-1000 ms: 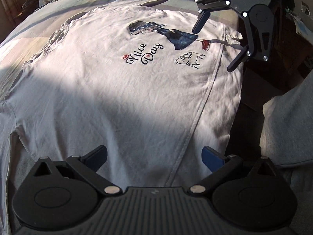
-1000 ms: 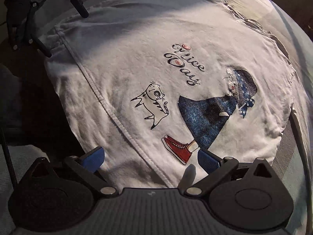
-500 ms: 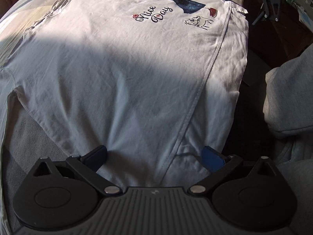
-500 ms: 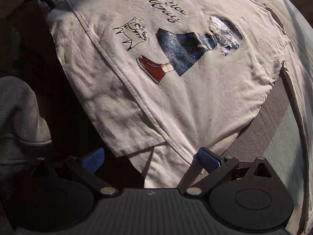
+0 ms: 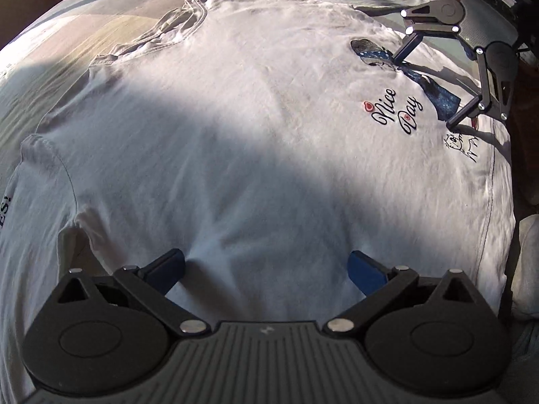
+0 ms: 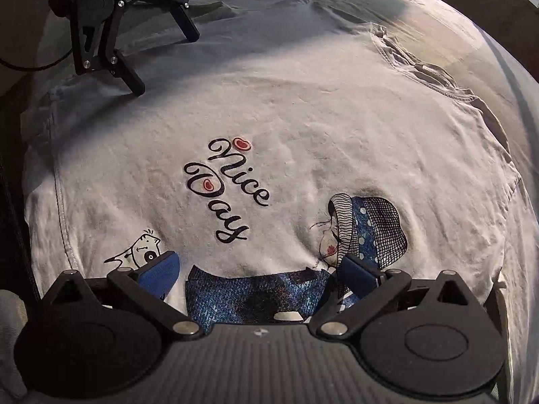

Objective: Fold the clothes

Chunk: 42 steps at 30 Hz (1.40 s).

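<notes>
A white T-shirt (image 5: pixel 235 141) lies spread flat on a bed, front up, printed with "Nice Day" (image 6: pixel 225 188), a girl in a headscarf and a small cat. Its collar (image 5: pixel 188 23) is at the far side. My left gripper (image 5: pixel 266 264) is open, its blue pads low on the plain fabric of the shirt's body. It appears in the right wrist view as the left gripper (image 6: pixel 165 64), open over the shaded part. My right gripper (image 6: pixel 257 264) is open too, its tips resting on the blue skirt print, and shows in the left wrist view as the right gripper (image 5: pixel 426 92).
The pale striped bed sheet (image 5: pixel 84 33) runs beyond the collar. Another white garment with black lettering (image 5: pixel 5 202) lies past the sleeve. A grey cloth (image 5: pixel 529 262) sits off the bed's edge by the hem, with a dark gap (image 6: pixel 10 175) alongside.
Both grippers were drawn back to the hem at the bed's edge half a second ago. They have since moved forward over the shirt, closer to the print and body. Both stayed open.
</notes>
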Motion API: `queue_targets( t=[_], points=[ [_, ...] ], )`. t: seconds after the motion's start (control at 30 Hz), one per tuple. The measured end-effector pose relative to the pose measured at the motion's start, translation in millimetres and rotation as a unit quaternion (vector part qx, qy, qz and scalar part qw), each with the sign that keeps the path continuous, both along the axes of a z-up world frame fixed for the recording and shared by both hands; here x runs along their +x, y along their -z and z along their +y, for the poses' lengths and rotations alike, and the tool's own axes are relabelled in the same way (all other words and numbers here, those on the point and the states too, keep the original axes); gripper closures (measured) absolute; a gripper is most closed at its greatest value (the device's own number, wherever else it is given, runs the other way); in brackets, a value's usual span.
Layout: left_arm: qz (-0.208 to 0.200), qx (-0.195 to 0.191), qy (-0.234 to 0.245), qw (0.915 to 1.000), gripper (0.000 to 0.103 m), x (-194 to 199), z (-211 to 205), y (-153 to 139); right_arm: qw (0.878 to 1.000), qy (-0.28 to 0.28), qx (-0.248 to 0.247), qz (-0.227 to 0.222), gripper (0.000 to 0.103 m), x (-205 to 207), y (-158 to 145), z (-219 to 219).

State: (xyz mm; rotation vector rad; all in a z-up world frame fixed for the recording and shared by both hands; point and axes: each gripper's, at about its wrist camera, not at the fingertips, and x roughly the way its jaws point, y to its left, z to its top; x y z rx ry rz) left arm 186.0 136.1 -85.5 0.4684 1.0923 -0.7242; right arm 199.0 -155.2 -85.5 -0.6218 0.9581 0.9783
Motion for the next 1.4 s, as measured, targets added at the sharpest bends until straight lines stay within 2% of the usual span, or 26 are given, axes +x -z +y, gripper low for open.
queue_targets(
  t=[0.17, 0.2, 0.3, 0.33, 0.4, 0.53, 0.6, 0.67, 0.73, 0.83, 0.97, 1.03, 1.07, 1.13, 1.2, 1.3, 1.4],
  points=[
    [0.031, 0.049, 0.001, 0.9983, 0.001, -11, 15, -9, 0.999, 0.042, 0.023, 0.007, 0.000, -15, 3, -46],
    [0.025, 0.045, 0.010, 0.9986, 0.002, -10, 12, -15, 0.999, 0.045, 0.025, 0.003, 0.000, -18, 3, -53],
    [-0.003, 0.027, 0.042, 0.9987, 0.002, -6, 2, -30, 0.999, 0.043, -0.013, 0.020, 0.000, -13, -6, -45],
    [-0.012, 0.020, 0.050, 0.9985, 0.002, 1, -4, -32, 0.999, 0.041, -0.012, 0.019, 0.000, -9, -13, -39],
    [-0.031, 0.003, 0.065, 0.9974, 0.002, 16, -16, -34, 0.999, 0.025, 0.020, -0.011, 0.000, 5, -24, -28],
    [-0.042, -0.025, 0.045, 0.9977, 0.002, 66, -38, -22, 0.997, 0.002, 0.050, -0.053, 0.000, 50, -26, 3],
    [-0.041, -0.019, 0.027, 0.9986, 0.002, 82, -38, -10, 0.996, 0.013, 0.066, -0.060, 0.000, 77, -20, 15],
    [-0.030, -0.004, 0.007, 0.9995, 0.001, 91, -28, 2, 0.996, 0.035, 0.071, -0.036, 0.000, 100, -11, 19],
    [-0.011, -0.023, -0.019, 0.9995, 0.000, 91, -3, 5, 0.997, 0.057, 0.054, -0.004, 0.000, 112, 1, 10],
    [-0.008, -0.008, -0.029, 0.9995, 0.000, 77, 30, 3, 0.996, 0.065, 0.067, -0.013, 0.000, 94, 4, -31],
    [0.003, 0.018, -0.040, 0.9990, 0.000, 59, 51, -2, 0.994, 0.102, 0.032, -0.015, 0.000, 63, 3, -72],
    [0.014, 0.034, -0.052, 0.9980, 0.001, 54, 50, -5, 0.994, 0.103, 0.024, -0.020, 0.000, 56, -4, -70],
    [0.006, 0.043, -0.052, 0.9977, 0.001, 50, 46, -9, 0.994, 0.103, 0.021, -0.023, 0.000, 53, -8, -68],
    [-0.027, 0.053, -0.022, 0.9980, 0.003, 37, 31, -19, 0.994, 0.102, 0.015, -0.028, 0.000, 46, -15, -64],
    [-0.042, 0.031, 0.012, 0.9986, 0.003, 24, 7, -27, 0.994, 0.101, 0.008, -0.034, 0.000, 39, -22, -60],
    [-0.034, 0.000, 0.056, 0.9978, 0.002, 5, -28, -27, 0.998, 0.031, 0.038, -0.037, 0.000, 26, -24, -26],
    [-0.008, 0.000, 0.083, 0.9966, 0.002, -15, -47, -12, 1.000, -0.021, 0.020, -0.010, 0.000, 16, -2, -1]
  ],
)
